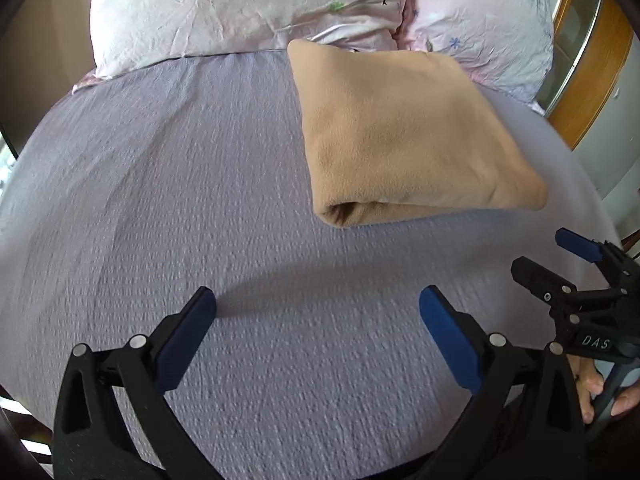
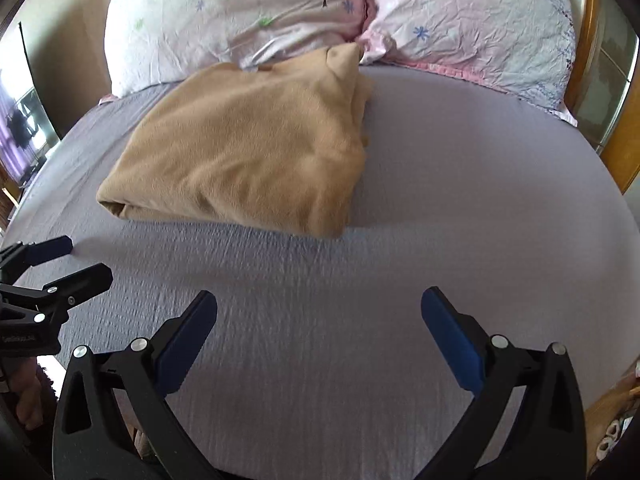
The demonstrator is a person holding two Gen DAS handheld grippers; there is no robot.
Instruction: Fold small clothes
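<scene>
A tan fleece garment (image 1: 404, 132) lies folded into a thick rectangle on the lilac bed sheet (image 1: 180, 200), its far corner near the pillows. It also shows in the right wrist view (image 2: 248, 148). My left gripper (image 1: 318, 300) is open and empty, above the sheet in front of and left of the garment. My right gripper (image 2: 318, 300) is open and empty, in front of and right of the garment. Each gripper shows at the edge of the other's view: the right one (image 1: 560, 256) and the left one (image 2: 76, 260), both with jaws apart.
Two pink floral pillows (image 1: 240, 8) (image 2: 472, 24) lie at the head of the bed behind the garment. A wooden bed frame (image 1: 592, 92) stands at the right. The sheet (image 2: 460, 200) is bare around the garment.
</scene>
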